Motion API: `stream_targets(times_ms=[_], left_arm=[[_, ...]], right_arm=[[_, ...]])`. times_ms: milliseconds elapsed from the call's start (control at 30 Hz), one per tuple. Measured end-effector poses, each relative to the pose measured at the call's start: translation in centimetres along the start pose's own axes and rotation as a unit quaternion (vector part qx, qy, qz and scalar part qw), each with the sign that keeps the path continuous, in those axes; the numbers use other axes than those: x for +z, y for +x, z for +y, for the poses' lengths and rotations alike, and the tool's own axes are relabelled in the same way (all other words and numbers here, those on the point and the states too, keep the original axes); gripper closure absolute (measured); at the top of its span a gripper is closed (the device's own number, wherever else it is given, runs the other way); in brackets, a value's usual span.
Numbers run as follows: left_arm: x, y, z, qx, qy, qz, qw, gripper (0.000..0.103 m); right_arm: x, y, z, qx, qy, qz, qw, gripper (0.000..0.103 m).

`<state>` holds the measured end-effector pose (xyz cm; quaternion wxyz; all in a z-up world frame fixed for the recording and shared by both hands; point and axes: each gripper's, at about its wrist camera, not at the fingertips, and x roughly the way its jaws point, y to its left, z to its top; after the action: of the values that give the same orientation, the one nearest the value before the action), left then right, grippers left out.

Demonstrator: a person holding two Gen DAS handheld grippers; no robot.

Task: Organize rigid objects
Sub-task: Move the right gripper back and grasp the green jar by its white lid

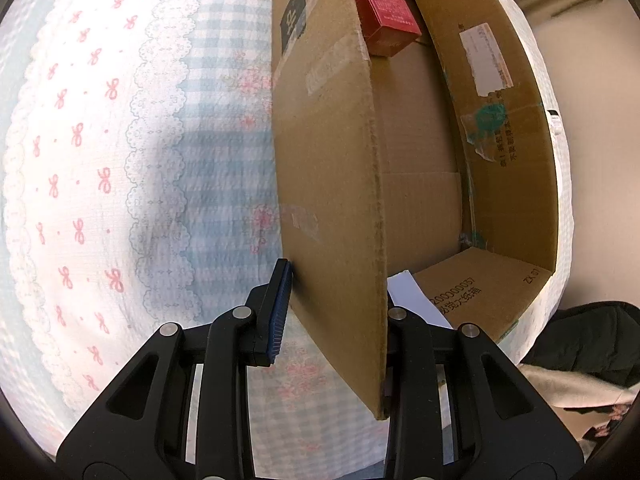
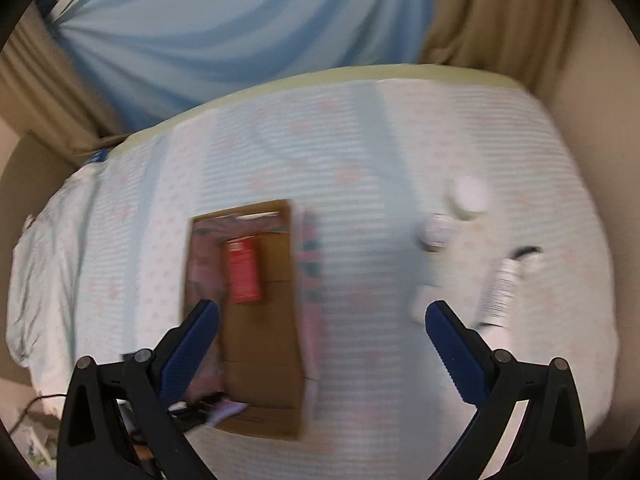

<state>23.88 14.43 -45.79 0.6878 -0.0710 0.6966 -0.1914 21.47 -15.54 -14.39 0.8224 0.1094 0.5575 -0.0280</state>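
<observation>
A red box (image 1: 384, 12) is already lodged in the cardboard box (image 1: 332, 160) on the bed (image 2: 400, 120), whose wall is pinched by the left tool (image 1: 336, 312). Several white containers (image 2: 500, 292) are left on the bed, and the right tool (image 2: 320, 320) is held spread wide.

In the right wrist view, a cardboard box (image 2: 260, 312) is set on the bed (image 2: 400, 140), at about 8 o'clock from the frame's centre. A carton (image 2: 242, 272) is held inside it, toward its 12 o'clock end. A tube (image 2: 500, 292) and two round containers (image 2: 468, 196) are laid well apart from the box, at its 3 o'clock. Curtains (image 2: 220, 32) are hung behind the bed at 12 o'clock.
</observation>
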Motion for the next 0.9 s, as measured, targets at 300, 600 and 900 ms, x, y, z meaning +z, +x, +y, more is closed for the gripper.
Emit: stream_targets(times_ms=[300,600,900], left_arm=[[-0.8,-0.4,0.4,0.0,-0.015,-0.013,0.9998,0.077],[-1.9,-1.1,0.3,0.003,-0.005,-0.021,0.9998,0.077],[-2.2,-1.7,-0.6,0.004,0.0,-0.03,0.9995,0.077]], right_arm=[[-4.9,-2.7,-11.3,-0.059,0.076,-0.007,0.995,0.0],[-11.0,3.3,-19.0,-0.069,0.101,-0.012,0.992,0.0],[-15.6,12.9,-20.9,-0.072,0.117,-0.029,0.99,0.0]])
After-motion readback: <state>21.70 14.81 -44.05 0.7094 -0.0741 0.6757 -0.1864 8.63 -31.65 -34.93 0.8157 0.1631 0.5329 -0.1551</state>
